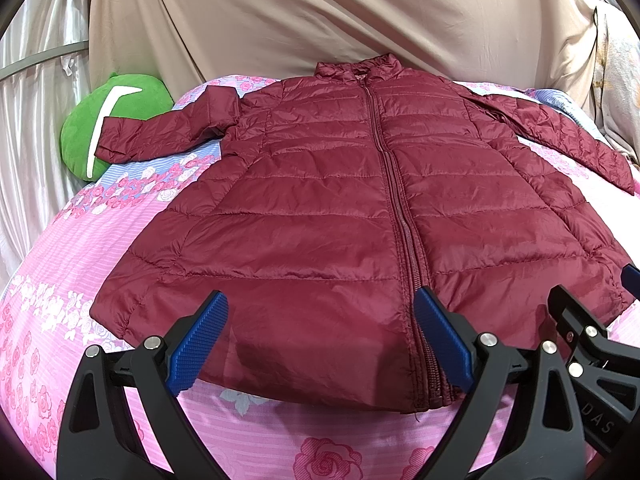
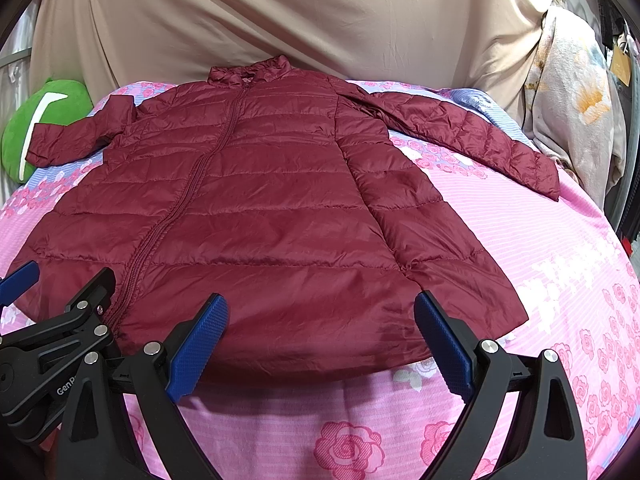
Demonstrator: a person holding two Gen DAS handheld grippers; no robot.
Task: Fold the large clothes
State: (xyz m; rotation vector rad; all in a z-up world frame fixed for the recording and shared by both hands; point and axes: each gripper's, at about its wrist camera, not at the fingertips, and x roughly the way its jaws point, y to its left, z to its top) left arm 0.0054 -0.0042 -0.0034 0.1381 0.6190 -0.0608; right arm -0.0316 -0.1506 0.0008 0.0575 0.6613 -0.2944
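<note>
Jacket: a dark red quilted jacket [image 1: 340,208] lies flat on the bed, front up, zipped closed, collar at the far end and hem toward the cameras.
Sleeves: both are spread out to the sides; the left sleeve [image 1: 160,136] has its cuff resting on a green plush toy [image 1: 100,120], the right sleeve [image 2: 472,136] runs out over the bedsheet.
Bed: covered with a pink floral bedsheet [image 2: 560,264]; a beige cloth [image 2: 280,12] hangs behind the head end.
Left tongs: the left tongs [image 1: 320,336] are held low over the near hem, pointing along the jacket toward the collar; the blue pads are spread wide with nothing between them, spanning the hem from the left half to the zipper [image 1: 400,216].
Right tongs: the right tongs [image 2: 320,336] sit just beside the left ones, level with them and pointing the same way, pads likewise wide apart and empty, above the hem's right half.
Contact: whether either pair touches the fabric cannot be told.
</note>
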